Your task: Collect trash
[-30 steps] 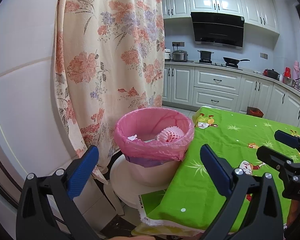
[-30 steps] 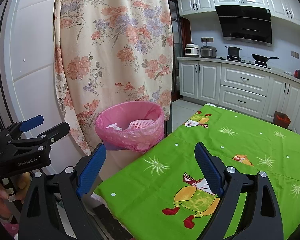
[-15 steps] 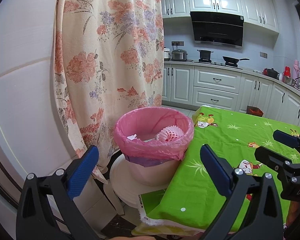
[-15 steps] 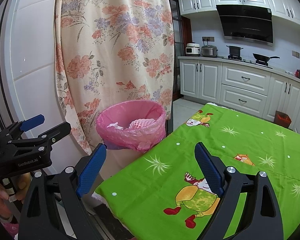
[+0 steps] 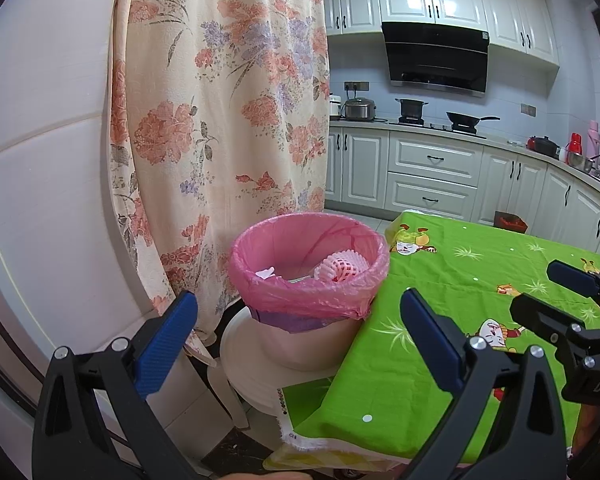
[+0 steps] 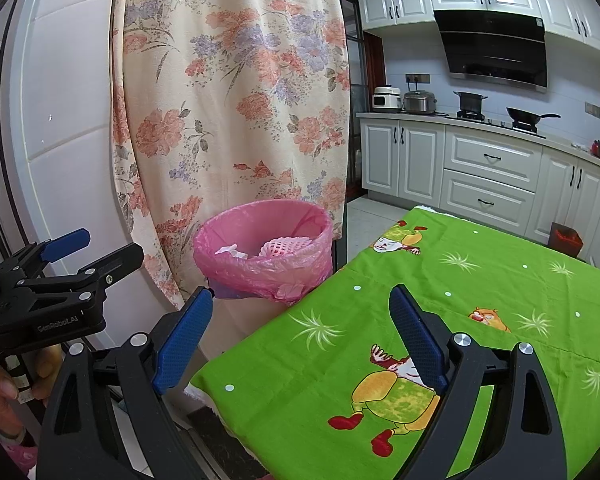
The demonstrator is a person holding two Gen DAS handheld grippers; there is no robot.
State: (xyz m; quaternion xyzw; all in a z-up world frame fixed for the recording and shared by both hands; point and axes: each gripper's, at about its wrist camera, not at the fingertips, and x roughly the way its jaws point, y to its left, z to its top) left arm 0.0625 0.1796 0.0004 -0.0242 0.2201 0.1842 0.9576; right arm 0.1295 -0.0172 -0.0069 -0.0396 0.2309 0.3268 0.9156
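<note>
A bin lined with a pink bag [image 5: 308, 280] stands on a white stool beside the table's left edge; it also shows in the right wrist view [image 6: 264, 260]. Inside lie a pink foam fruit net [image 5: 342, 266] and white paper scraps [image 5: 266, 273]. My left gripper [image 5: 298, 326] is open and empty, just in front of the bin. My right gripper [image 6: 300, 332] is open and empty over the table's near corner. Each gripper shows in the other's view, the right one [image 5: 572, 292] and the left one [image 6: 80, 252].
A table with a green cartoon tablecloth [image 5: 460, 300] fills the right side. A floral curtain [image 5: 220, 120] hangs behind the bin, with a white door [image 5: 40, 160] to the left. Kitchen cabinets and stove [image 5: 440, 152] stand at the back.
Almost nothing has moved. The right gripper has drifted very slightly; both grippers stay open and empty.
</note>
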